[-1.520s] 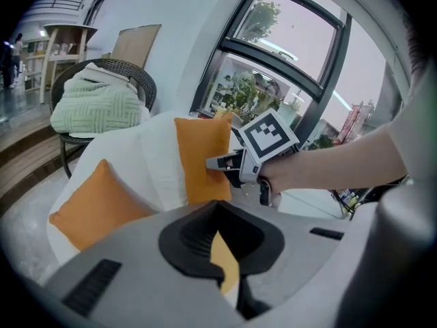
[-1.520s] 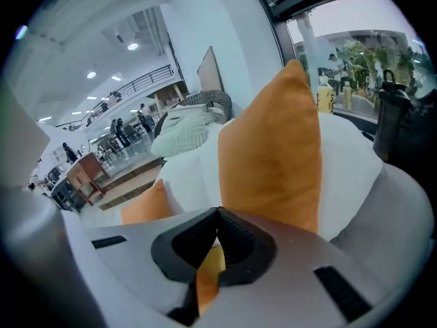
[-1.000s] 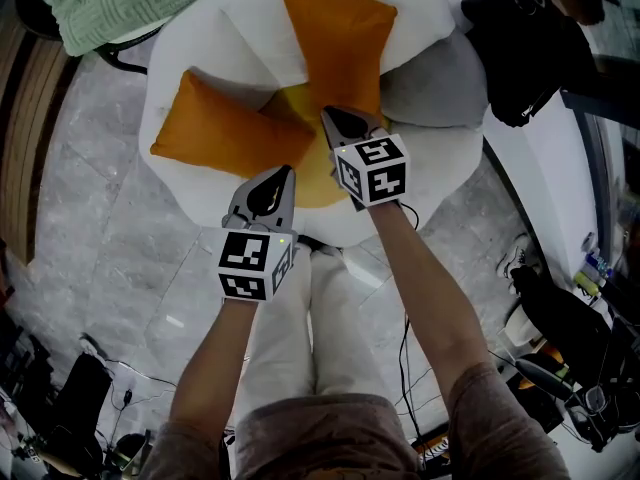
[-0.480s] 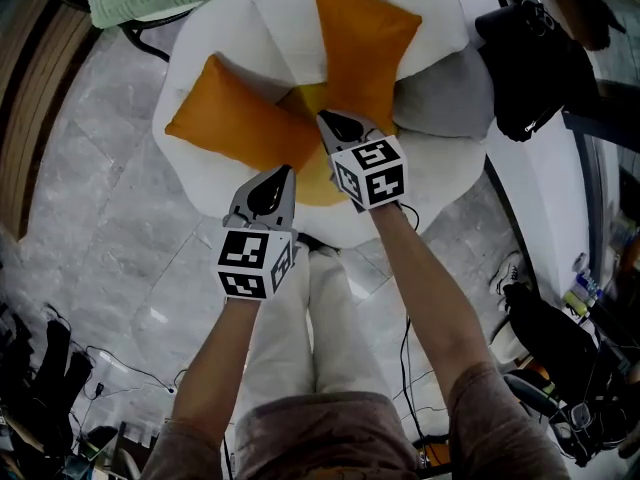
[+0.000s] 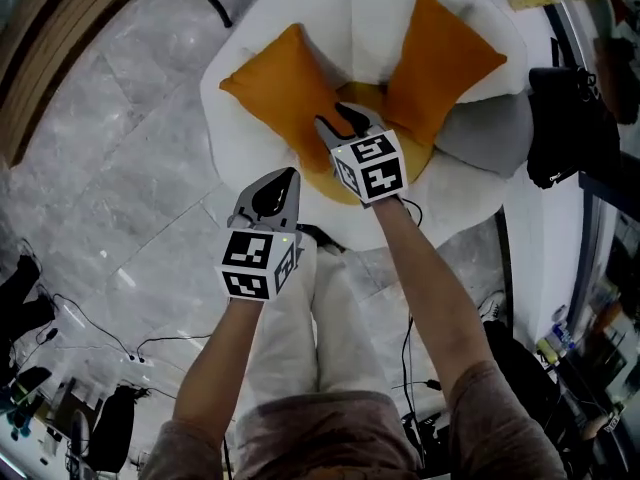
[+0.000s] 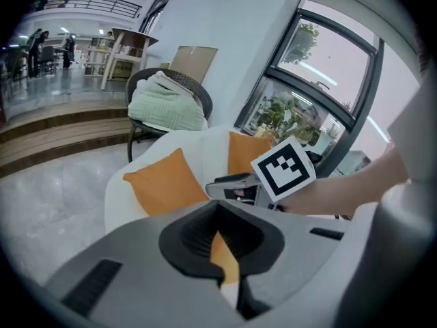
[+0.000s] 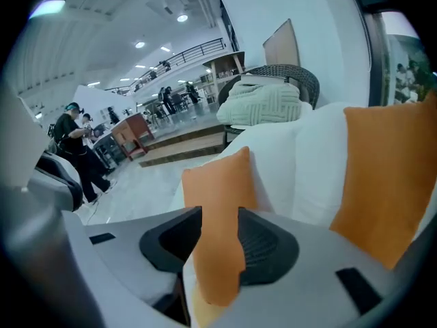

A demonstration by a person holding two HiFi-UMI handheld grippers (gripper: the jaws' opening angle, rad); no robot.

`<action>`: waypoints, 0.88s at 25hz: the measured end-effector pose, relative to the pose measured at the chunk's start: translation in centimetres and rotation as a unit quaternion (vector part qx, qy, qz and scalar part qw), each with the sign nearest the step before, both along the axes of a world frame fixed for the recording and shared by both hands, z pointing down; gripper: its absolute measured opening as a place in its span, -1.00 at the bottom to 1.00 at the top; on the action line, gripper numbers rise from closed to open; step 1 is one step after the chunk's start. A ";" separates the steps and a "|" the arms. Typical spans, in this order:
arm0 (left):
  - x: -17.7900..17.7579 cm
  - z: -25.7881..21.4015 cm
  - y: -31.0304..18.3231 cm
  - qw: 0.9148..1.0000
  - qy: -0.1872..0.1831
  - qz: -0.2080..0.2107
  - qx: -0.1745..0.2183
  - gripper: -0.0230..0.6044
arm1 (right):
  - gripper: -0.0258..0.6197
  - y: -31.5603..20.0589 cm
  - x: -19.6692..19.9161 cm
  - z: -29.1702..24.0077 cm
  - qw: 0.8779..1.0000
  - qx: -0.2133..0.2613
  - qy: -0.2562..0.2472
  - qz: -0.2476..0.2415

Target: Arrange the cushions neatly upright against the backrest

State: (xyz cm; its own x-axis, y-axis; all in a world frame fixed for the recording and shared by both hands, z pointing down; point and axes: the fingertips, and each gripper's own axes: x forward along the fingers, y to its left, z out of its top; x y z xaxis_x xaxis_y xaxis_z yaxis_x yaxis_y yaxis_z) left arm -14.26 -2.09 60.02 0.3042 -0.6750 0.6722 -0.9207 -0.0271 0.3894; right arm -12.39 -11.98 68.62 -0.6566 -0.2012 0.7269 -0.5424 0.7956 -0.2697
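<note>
**Two orange cushions propped on the white armchair; right tool open, left tool closed**

The left orange cushion (image 5: 285, 93) and the right orange cushion (image 5: 440, 58) both lean against the backrest of the white armchair (image 5: 375, 13). From the head view they splay apart like a V. Their lower ends sit near a yellow seat cushion (image 5: 318, 173), and bare white backrest shows between them. A grey cushion (image 5: 490, 138) lies on the seat's right side, just below the right orange cushion.

The right tool (image 5: 341, 121) reaches over the seat, its tips just beside the lower edge of the left orange cushion. Its jaws have just been opening and now stand apart. In the right gripper view that cushion shows through the gap, but the pads are not pressing on it. Whether the cloth touches either pad cannot be told.

The left tool (image 5: 287, 174) hangs at the front edge of the armchair, over the grey marble floor (image 5: 130, 168), well short of either cushion. Its jaws are drawn together to a thin slit with nothing held between them.

In the left gripper view, a dark wicker chair carrying a pale green blanket (image 6: 167, 104) stands behind the armchair.
</note>
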 end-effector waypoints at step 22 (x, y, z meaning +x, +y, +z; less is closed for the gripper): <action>-5.2 3.5 1.6 0.997 0.022 -0.071 -0.015 -0.92 | -0.30 -1.6 -5.6 6.6 0.996 0.030 0.082 -0.036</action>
